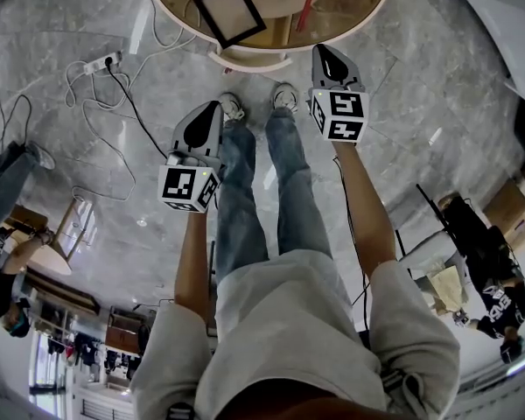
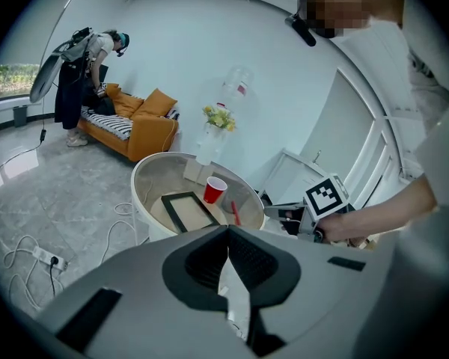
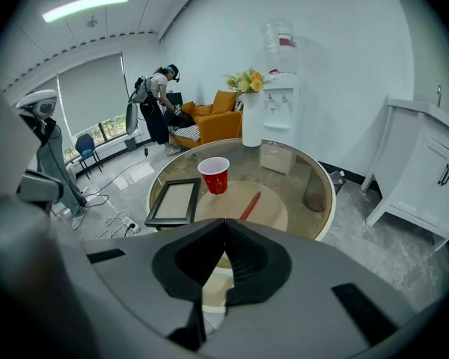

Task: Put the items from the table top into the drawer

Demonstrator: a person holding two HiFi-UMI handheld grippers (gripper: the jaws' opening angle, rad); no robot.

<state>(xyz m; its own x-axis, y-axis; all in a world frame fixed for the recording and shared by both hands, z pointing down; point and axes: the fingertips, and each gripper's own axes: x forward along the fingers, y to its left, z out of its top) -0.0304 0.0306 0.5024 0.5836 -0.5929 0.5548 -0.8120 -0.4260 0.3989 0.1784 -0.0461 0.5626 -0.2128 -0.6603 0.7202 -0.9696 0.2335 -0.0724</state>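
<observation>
A round glass-topped table [image 1: 365, 17] stands ahead of me. On it lie a black picture frame [image 1: 230, 11] [image 3: 173, 201], a red cup [image 3: 214, 175] [image 2: 214, 191] and a red stick [image 1: 307, 5] [image 3: 250, 206]. A white part [image 1: 249, 59] shows under the table's near edge. My left gripper [image 1: 212, 108] [image 2: 228, 230] hangs shut and empty above the floor, short of the table. My right gripper [image 1: 326, 51] [image 3: 225, 223] is shut with nothing in it, its tips close to the table's near rim, below the red stick in the head view.
A white vase with flowers [image 3: 251, 118], a white box [image 3: 278, 157] and a dark object [image 3: 314, 198] also stand on the table. A power strip with cables [image 1: 101, 62] lies on the floor at left. A white cabinet [image 3: 426, 178] stands at right, an orange sofa [image 2: 135, 126] beyond.
</observation>
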